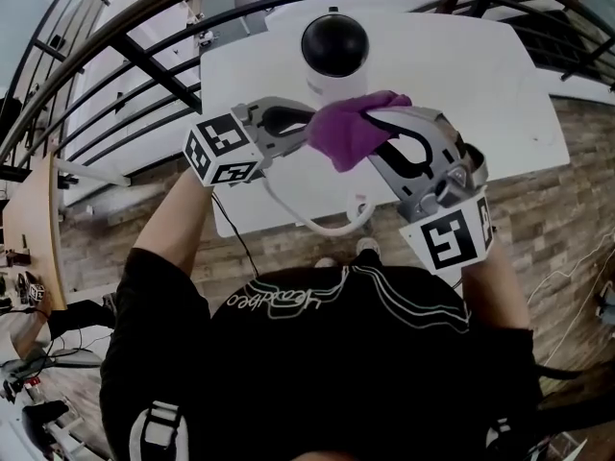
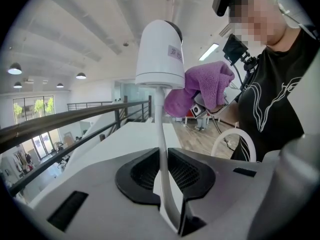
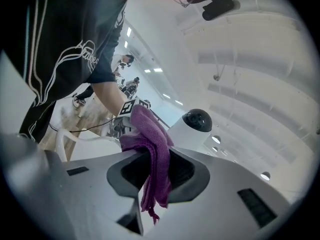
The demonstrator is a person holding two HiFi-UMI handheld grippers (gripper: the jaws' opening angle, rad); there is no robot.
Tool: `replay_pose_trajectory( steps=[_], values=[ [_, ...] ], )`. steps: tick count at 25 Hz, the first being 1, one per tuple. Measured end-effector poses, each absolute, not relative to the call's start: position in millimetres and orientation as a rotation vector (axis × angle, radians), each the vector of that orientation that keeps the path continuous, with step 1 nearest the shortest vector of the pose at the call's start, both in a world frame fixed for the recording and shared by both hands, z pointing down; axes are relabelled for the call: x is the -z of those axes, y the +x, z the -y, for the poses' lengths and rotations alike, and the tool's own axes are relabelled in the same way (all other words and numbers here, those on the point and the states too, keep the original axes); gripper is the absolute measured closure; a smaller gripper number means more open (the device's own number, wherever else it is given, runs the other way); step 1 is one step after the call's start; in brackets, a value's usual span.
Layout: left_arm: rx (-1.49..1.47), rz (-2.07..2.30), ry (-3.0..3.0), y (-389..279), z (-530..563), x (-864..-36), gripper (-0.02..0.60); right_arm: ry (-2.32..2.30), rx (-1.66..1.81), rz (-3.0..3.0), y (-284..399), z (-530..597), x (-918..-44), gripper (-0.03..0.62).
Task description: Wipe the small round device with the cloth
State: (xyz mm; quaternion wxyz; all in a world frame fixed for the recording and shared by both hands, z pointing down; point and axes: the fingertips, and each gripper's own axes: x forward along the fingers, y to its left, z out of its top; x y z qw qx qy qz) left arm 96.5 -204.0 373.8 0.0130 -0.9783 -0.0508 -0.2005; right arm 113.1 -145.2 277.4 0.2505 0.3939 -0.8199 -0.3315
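Right claw (image 1: pixel 371 123) holds purple cloth (image 1: pixel 348 133) just beside the round device (image 1: pixel 334 48), left claw (image 1: pixel 304 131) on its cable (image 1: pixel 317 227).

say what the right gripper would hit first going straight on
Most likely the small round device, just ahead of the right gripper; its purple cloth would touch first.

Bright, even indoor light is recorded in all views. The white table (image 1: pixel 500 84) is rendered almost overexposed. Lit ceiling lamps (image 2: pixel 15 69) are visible. Straight lines are bent by fisheye distortion, corners are vignetted black, and the nearest foreground is softened.
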Motion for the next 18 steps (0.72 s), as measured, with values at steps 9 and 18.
replay_pose_trajectory(
  steps=[9, 18],
  values=[
    [0.619, 0.145, -3.042, 98, 201, -370, 0.522, 1.045, 0.848, 2.374, 138, 136, -278, 0.522],
    [0.686, 0.100, -3.009, 100, 200, -373, 0.522, 1.324, 0.678, 2.685, 205, 149, -212, 0.522]
  ],
)
